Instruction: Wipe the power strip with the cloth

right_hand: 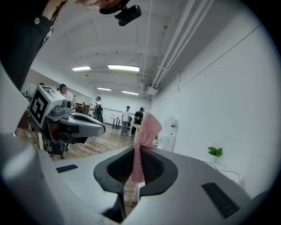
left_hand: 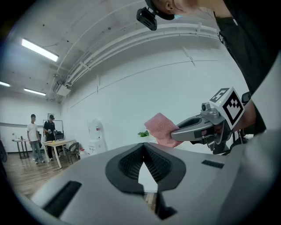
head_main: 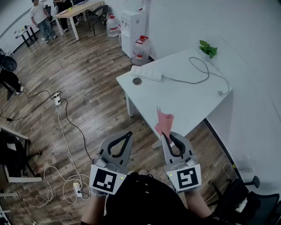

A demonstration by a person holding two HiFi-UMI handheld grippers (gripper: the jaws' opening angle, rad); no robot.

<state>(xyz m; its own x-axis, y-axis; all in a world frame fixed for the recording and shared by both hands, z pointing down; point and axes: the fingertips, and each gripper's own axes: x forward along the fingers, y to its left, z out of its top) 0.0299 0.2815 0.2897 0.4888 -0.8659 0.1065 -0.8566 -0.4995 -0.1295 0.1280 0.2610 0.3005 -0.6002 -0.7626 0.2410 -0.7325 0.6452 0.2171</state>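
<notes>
Right tool (head_main: 164, 137) pinching cloth (head_main: 164, 122), left tool (head_main: 130, 133) closed, power strip (head_main: 146, 73) beyond

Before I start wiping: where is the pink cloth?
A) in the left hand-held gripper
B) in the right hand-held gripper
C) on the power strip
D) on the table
B: the right gripper view shows the pink cloth pinched between the jaws of the right hand-held gripper.

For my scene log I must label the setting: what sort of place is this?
Probably an office or shared workroom: a white desk bearing a power strip, a water dispenser against the wall, and a long table farther back.
</notes>
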